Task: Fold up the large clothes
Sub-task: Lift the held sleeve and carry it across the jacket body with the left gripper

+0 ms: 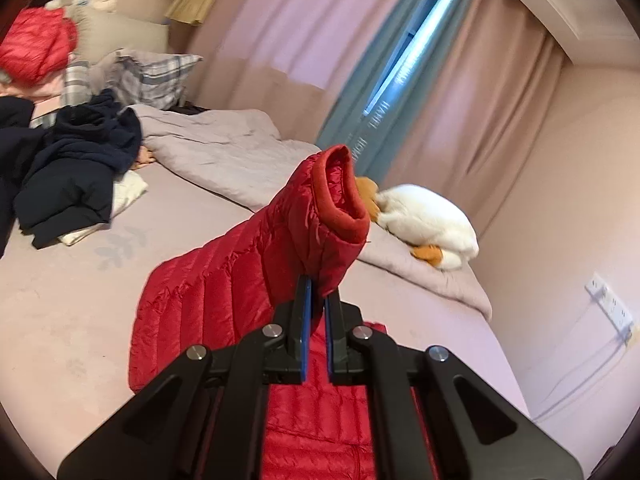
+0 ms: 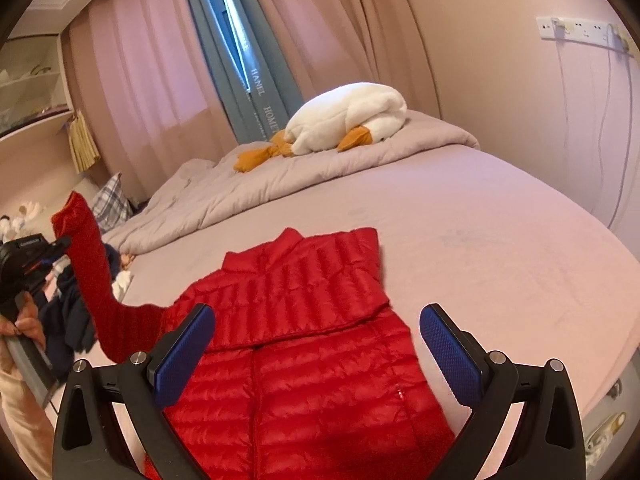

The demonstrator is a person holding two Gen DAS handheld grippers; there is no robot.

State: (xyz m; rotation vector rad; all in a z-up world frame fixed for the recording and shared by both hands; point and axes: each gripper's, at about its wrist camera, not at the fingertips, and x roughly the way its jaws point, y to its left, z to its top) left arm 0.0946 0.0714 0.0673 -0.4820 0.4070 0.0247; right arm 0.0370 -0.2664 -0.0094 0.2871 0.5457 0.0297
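A red quilted down jacket (image 2: 304,344) lies on the pink bed sheet (image 2: 480,240), its right sleeve folded across the chest. My left gripper (image 1: 317,292) is shut on the other sleeve (image 1: 320,216) near its cuff and holds it raised off the bed. In the right wrist view that lifted sleeve (image 2: 90,264) rises at the far left, with the left gripper (image 2: 56,250) and a hand below it. My right gripper (image 2: 316,354) hovers open above the jacket's lower front, nothing between its blue pads (image 2: 450,354).
A white plush goose (image 2: 348,118) rests on a rumpled grey duvet (image 2: 240,188) along the bed's far side. Dark navy clothes (image 1: 76,168), a plaid pillow (image 1: 152,76) and another red garment (image 1: 36,44) are piled at the bed's head. Curtains (image 2: 152,80) hang behind.
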